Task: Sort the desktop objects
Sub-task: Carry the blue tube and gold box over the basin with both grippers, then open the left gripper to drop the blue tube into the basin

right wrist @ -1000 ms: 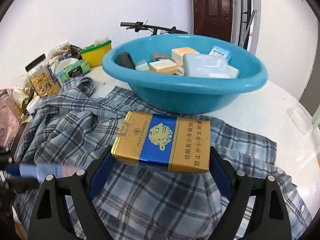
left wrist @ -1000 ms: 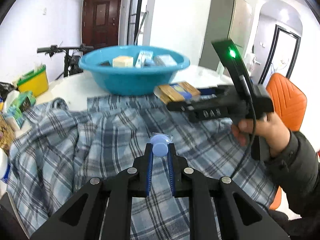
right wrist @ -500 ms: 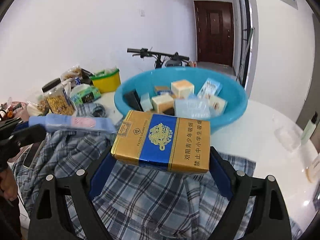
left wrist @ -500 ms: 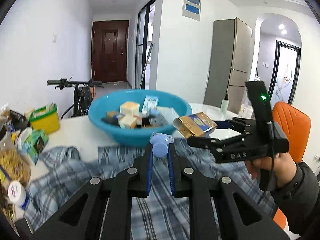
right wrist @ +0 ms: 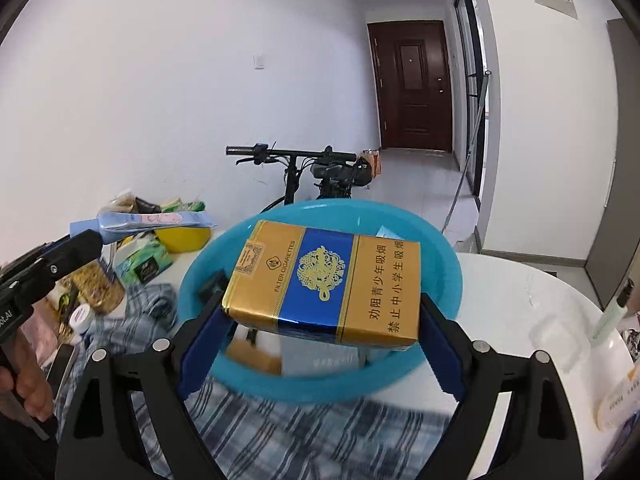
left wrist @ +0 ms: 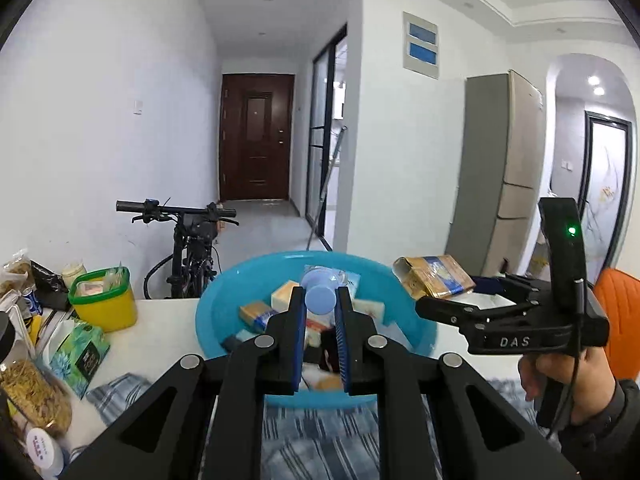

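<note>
My left gripper (left wrist: 320,308) is shut on a pale blue tube (left wrist: 319,298), cap toward the camera, held above the near side of the blue basin (left wrist: 216,312). The tube also shows in the right wrist view (right wrist: 140,222). My right gripper (right wrist: 320,320) is shut on a gold and blue cigarette carton (right wrist: 324,280), held above the basin (right wrist: 448,264). The carton also shows in the left wrist view (left wrist: 434,276), over the basin's right rim. The basin holds several small boxes and packs (left wrist: 286,296).
A plaid shirt (right wrist: 320,432) covers the white table (right wrist: 520,292) in front of the basin. At the left stand a yellow tub (left wrist: 104,304), a green tissue pack (left wrist: 78,354) and a snack jar (left wrist: 28,396). A bicycle (left wrist: 192,248) stands behind. An orange chair (left wrist: 620,312) stands at the right.
Both grippers have risen and moved forward with their loads, from over the plaid shirt to above the basin. The basin now sits close below both.
</note>
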{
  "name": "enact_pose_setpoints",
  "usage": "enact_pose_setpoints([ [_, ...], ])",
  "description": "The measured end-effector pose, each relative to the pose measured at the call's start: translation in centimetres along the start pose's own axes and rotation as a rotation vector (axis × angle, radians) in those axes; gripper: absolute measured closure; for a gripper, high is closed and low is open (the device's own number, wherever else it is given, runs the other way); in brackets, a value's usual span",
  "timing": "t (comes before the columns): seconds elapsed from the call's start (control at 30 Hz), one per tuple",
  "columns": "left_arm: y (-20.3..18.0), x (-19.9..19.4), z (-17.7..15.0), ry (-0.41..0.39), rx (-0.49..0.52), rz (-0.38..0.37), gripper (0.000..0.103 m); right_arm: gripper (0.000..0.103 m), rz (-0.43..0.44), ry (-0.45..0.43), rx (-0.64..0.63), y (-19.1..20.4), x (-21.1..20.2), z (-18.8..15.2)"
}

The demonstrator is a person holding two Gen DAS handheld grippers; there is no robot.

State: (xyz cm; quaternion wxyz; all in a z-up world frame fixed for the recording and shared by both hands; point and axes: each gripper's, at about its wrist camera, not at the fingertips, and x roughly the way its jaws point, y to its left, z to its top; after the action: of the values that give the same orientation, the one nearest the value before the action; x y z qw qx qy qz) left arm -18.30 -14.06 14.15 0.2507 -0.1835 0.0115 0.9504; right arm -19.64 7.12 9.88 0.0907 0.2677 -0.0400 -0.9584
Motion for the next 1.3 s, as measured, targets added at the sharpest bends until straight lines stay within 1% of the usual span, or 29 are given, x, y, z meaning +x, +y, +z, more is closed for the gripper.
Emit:
enact_pose_setpoints([
  [0.03,0.2,1.1,0.1,0.011,0.0,0.002,0.088,0.015,-0.001,-0.001,0.001,-0.1,0.5,0.2],
  [0.13,0.4,3.5,0.1,0.022,0.03,0.039,0.088,0.015,0.006,-0.003,0.012,-0.3,2.1,0.7],
  [0.2,1.0,4.9,-0.1,0.043,0.011,0.038,0.088,0.015,0.014,0.007,0.003,-0.2,3.2,1.2],
  [0.37,2.6,7.9,-0.1,0.071,-0.009,0.065,0.088,0.015,-0.018,0.019,-0.029,0.0,5.2,2.5],
  [0.47,3.5,9.2,0.0,0.066,-0.029,0.072,0.088,0.015,0.014,0.023,0.022,-0.6,6.0,2.7],
  [0.53,4.0,9.8,-0.1,0.066,-0.034,0.076,0.088,0.015,0.021,0.033,0.006,-0.4,6.5,2.6],
  [0.67,4.5,10.8,-0.9,0.084,-0.031,0.082,0.088,0.015,0.02,0.027,0.002,-0.4,7.0,1.8],
  [0.77,4.5,11.5,-1.3,0.099,-0.028,0.082,0.088,0.015,0.018,0.039,0.005,-0.6,7.7,1.7],
  [0.83,4.6,11.6,-1.4,0.091,-0.028,0.096,0.088,0.015,0.046,0.051,0.027,-0.9,7.8,1.6],
  [0.93,4.7,11.7,-1.5,0.097,-0.026,0.092,0.088,0.015,0.027,0.049,0.031,-1.1,7.5,1.5],
  [1.2,4.2,12.0,-1.8,0.115,-0.016,0.083,0.088,0.015,0.024,0.046,0.019,-1.0,7.4,1.6],
  [1.23,4.1,12.1,-1.8,0.119,-0.012,0.081,0.088,0.015,0.027,0.046,0.019,-0.9,7.5,1.6],
  [1.3,4.0,12.2,-1.9,0.123,-0.004,0.077,0.088,0.015,0.068,0.049,0.034,-0.8,7.5,1.7],
])
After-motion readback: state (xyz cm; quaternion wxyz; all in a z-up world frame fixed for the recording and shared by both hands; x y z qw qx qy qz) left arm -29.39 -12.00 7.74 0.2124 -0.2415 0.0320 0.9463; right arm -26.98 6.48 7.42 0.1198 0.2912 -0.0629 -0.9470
